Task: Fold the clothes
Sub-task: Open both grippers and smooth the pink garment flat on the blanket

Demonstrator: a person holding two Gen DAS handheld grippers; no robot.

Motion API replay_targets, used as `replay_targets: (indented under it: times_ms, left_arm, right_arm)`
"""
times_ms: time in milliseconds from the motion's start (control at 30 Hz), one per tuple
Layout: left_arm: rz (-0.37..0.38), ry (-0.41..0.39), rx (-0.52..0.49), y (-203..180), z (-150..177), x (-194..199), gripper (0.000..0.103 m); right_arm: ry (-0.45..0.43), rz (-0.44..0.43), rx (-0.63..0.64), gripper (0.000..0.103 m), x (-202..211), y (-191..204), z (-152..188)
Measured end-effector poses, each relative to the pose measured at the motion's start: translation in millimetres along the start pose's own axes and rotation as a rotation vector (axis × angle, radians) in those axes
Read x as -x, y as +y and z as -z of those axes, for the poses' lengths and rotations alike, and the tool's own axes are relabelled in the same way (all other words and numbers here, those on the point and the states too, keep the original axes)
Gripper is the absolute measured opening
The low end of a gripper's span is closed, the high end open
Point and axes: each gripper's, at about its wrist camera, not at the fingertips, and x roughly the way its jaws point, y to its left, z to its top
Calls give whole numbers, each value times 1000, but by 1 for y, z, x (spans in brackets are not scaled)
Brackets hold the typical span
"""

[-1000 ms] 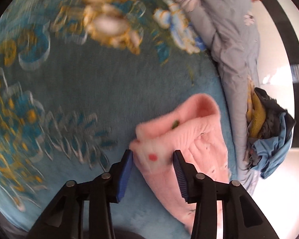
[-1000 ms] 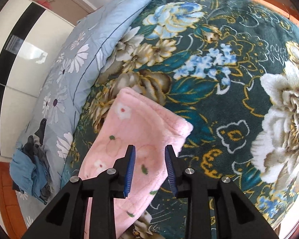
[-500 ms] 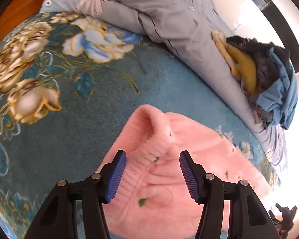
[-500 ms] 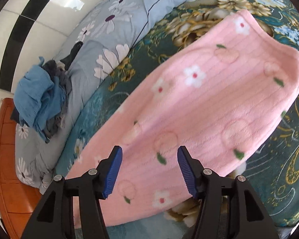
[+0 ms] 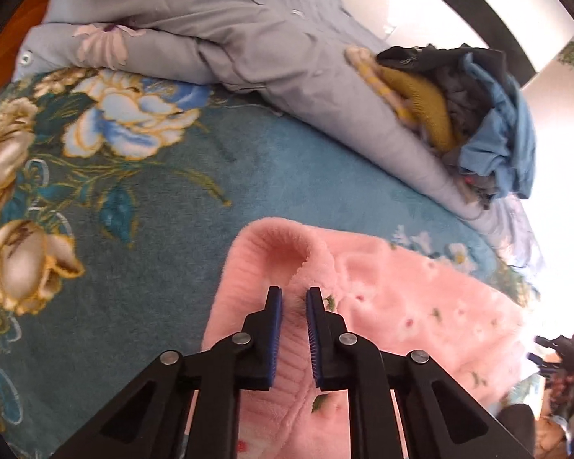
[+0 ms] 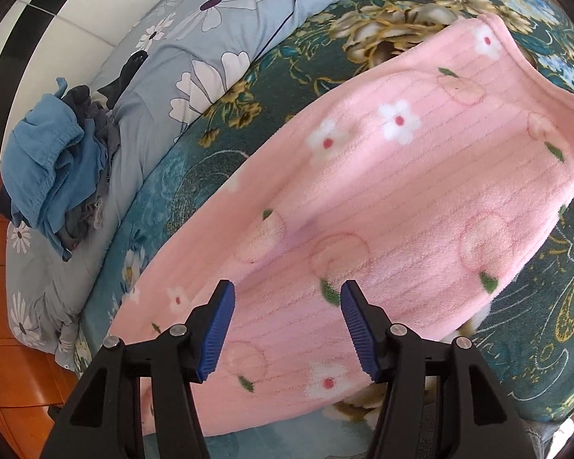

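Observation:
A pink fleece garment point(image 5: 421, 306) with small flowers lies spread on the teal floral blanket point(image 5: 172, 191). In the left wrist view its ribbed waistband end bulges up just ahead of my left gripper point(image 5: 294, 300). The jaws are closing, and a ridge of the pink fleece is pinched between the blue pads. In the right wrist view the same pink garment point(image 6: 421, 191) stretches from upper right to lower left. My right gripper point(image 6: 287, 294) hovers open over its lower part, with only flat fabric below the fingers.
A grey-blue flowered quilt point(image 6: 210, 38) is bunched along the far side of the bed. On it sits a heap of clothes point(image 5: 478, 114), blue, mustard and dark. An orange wooden bed frame point(image 6: 15, 363) shows at lower left.
My left gripper swung along the bed to the waistband end and its jaws narrowed onto a fold of fleece. My right gripper moved down the garment and its jaws widened.

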Motion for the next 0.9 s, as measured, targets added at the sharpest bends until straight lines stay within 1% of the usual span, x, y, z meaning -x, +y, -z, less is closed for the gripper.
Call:
replay_targets:
  times_ms: [67, 133, 167, 200, 300, 333, 367, 433, 467, 500, 600, 667, 700, 733, 767, 833, 867, 900]
  left_arm:
    - [-27, 26, -35, 0, -2, -6, 18]
    - [-27, 52, -37, 2, -5, -12, 24]
    - [-24, 60, -36, 3, -7, -14, 30]
    - [-18, 67, -35, 3, -9, -17, 41]
    - [-6, 75, -36, 1, -12, -25, 53]
    - [-4, 74, -38, -1, -12, -27, 53]
    - [-5, 74, -43, -2, -12, -28, 52]
    - [-13, 62, -50, -5, -11, -30, 47]
    - [-13, 54, -49, -6, -10, -29, 25]
    - [-12, 41, -48, -6, -10, -27, 18]
    - [-19, -23, -35, -1, -11, -17, 13]
    - [-22, -90, 31, 13, -18, -3, 13]
    - [-29, -112, 67, 21, -22, 0, 12]
    - [-40, -117, 99, 29, -25, 1, 12]
    - [-65, -104, 112, 34, -28, -3, 13]
    - [-136, -38, 98, 37, -31, -21, 13]
    - [-161, -2, 95, 38, -30, -31, 13]
    - [-177, 16, 99, 38, -30, -36, 15]
  right_arm:
    - [8, 2, 13, 59, -3, 5, 1]
    - [18, 4, 28, 59, -7, 11, 2]
    - [23, 6, 35, 59, -9, 13, 3]
    - [27, 9, 41, 59, -10, 16, 3]
    - [37, 15, 46, 59, -16, 19, 5]
    - [40, 17, 45, 59, -18, 20, 6]
    - [43, 19, 45, 59, -19, 20, 7]
    - [51, 28, 49, 59, -22, 21, 9]
    - [56, 32, 51, 59, -24, 21, 9]
    - [58, 35, 51, 59, -24, 21, 10]
    - [65, 40, 51, 59, -26, 20, 11]
    - [63, 42, 52, 59, -25, 19, 11]
    - [62, 43, 53, 59, -24, 19, 10]
    - [62, 43, 50, 59, -25, 19, 10]
    - [62, 43, 48, 59, -25, 18, 10]
    - [64, 40, 42, 59, -25, 18, 11]
    - [66, 39, 39, 59, -26, 18, 11]
    - [67, 36, 39, 59, -26, 17, 11]
